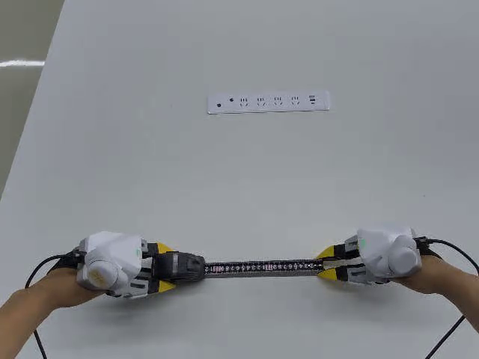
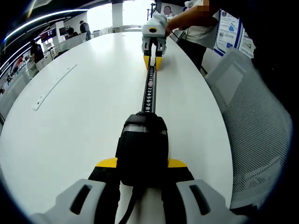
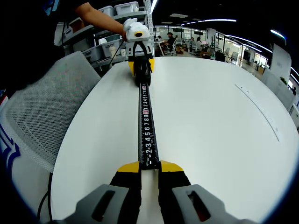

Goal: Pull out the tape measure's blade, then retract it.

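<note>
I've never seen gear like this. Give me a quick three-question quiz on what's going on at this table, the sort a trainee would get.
1. True or false: the tape measure's blade is stretched out along the table.
2. The left hand-held gripper is shut on: A) the black case B) the blade's tip C) nothing.
3. What does the right hand-held gripper hold?
Key: 1 true; 2 A; 3 the blade's free end.
</note>
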Action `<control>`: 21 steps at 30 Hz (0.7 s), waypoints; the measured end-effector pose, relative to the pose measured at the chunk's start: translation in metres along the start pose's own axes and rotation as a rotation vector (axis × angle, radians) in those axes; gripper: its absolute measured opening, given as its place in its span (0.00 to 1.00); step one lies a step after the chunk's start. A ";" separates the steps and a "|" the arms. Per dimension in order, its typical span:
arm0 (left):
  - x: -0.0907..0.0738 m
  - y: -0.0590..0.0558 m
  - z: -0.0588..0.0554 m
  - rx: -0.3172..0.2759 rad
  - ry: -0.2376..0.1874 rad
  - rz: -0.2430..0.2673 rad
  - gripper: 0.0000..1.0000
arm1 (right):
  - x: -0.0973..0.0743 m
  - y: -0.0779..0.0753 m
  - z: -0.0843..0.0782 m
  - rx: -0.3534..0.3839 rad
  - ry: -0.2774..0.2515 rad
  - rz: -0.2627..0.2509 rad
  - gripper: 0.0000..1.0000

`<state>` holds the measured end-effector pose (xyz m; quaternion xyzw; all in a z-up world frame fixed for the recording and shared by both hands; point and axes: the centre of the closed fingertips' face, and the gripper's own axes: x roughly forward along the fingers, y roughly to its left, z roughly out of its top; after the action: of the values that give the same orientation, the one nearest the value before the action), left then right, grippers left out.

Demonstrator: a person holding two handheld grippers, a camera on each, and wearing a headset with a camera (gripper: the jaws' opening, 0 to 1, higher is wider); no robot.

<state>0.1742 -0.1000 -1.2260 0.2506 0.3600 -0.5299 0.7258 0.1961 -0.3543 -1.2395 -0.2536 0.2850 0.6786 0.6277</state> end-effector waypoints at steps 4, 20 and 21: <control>0.000 0.000 -0.001 0.002 0.002 0.001 0.30 | -0.001 0.000 0.000 -0.003 -0.004 0.001 0.11; 0.002 -0.001 0.001 -0.001 0.005 -0.007 0.30 | -0.002 0.001 -0.003 -0.022 0.012 -0.009 0.12; 0.002 -0.001 0.002 0.001 0.006 -0.009 0.30 | -0.002 0.000 -0.003 -0.037 0.015 -0.011 0.12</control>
<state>0.1747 -0.1033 -1.2264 0.2507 0.3630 -0.5325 0.7224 0.1957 -0.3578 -1.2408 -0.2716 0.2758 0.6785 0.6244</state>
